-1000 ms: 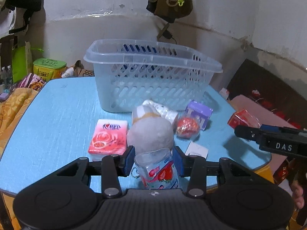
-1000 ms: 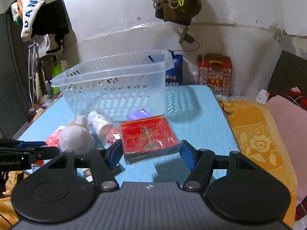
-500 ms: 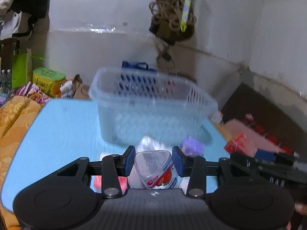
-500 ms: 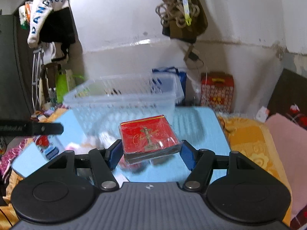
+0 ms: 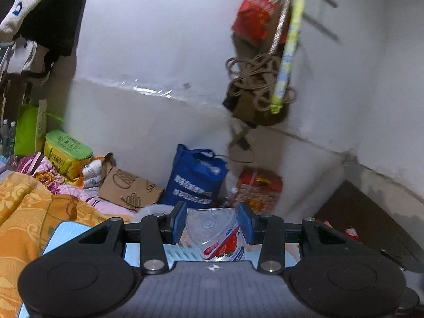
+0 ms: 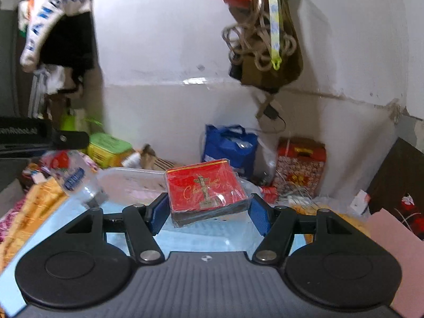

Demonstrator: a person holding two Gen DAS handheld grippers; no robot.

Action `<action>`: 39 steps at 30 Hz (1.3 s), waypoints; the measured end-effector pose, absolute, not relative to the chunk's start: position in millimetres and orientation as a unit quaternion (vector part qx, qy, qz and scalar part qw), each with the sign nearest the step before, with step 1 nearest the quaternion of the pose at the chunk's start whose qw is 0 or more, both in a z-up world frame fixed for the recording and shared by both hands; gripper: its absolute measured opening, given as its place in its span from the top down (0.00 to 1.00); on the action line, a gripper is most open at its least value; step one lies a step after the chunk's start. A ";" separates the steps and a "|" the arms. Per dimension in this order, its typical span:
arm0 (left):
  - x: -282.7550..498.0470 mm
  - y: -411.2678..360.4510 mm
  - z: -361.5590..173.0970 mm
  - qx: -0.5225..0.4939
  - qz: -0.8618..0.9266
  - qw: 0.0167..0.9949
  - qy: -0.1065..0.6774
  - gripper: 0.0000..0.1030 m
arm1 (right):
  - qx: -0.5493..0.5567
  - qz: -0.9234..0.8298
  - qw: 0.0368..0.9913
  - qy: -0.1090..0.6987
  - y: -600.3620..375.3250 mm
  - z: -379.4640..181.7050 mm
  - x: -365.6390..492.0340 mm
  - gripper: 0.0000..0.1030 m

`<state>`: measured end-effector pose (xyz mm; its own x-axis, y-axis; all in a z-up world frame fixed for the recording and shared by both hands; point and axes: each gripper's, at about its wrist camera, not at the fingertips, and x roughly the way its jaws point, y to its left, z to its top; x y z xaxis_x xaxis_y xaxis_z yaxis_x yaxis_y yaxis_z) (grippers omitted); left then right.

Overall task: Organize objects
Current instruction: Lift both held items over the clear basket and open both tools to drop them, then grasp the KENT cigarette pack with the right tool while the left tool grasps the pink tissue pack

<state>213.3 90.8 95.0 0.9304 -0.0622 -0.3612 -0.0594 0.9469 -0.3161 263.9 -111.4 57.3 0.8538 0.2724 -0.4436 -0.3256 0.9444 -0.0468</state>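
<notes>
1. Wall: white, fills the upper part of both views. Dark clothes w/ a white lettered garment hang at upper left; rope bundle w/ red bag and yellow strip hangs right of centre.
2. Table: light blue top, only strips visible under the grippers in both views.
3. Orange cloth: patterned, at the table's left edge.
4. Basket: clear plastic, blurred; right view shows it just behind the red box, left of centre. In left view only a pale rim shows behind the fingers.
5. Blue bag: stands on floor by the wall, red gift box beside it on the right.
6. Green tin: by the wall at left, brown cardboard lying near it.
7. Right gripper: pinching red box betw. its blue pads; box is plastic-wrapped, gold print, tilted, held above table level in front of the basket.
8. Left gripper: pinching cup betw. its blue pads; cup is clear w/ strawberry label, held off the table. In right view the same cup appears at left, blurred, under the left gripper's black body.
</notes>
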 end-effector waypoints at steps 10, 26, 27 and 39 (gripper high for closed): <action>269.2 95.2 42.8 -0.131 -0.009 0.967 0.216 0.50 | -0.065 0.155 0.954 0.247 -105.1 13.8 321.6 0.11; 166.0 89.8 48.9 -0.056 0.007 0.984 0.171 0.00 | 0.031 0.137 0.978 0.155 -159.5 15.6 186.3 0.00; 153.8 90.5 44.4 -0.058 0.009 0.984 0.166 0.00 | 0.047 0.122 0.979 0.156 -164.0 5.7 174.9 0.00; 97.8 96.7 -33.8 -0.032 0.004 0.971 0.238 0.09 | -0.133 0.144 0.968 0.158 -136.7 -76.5 106.5 0.00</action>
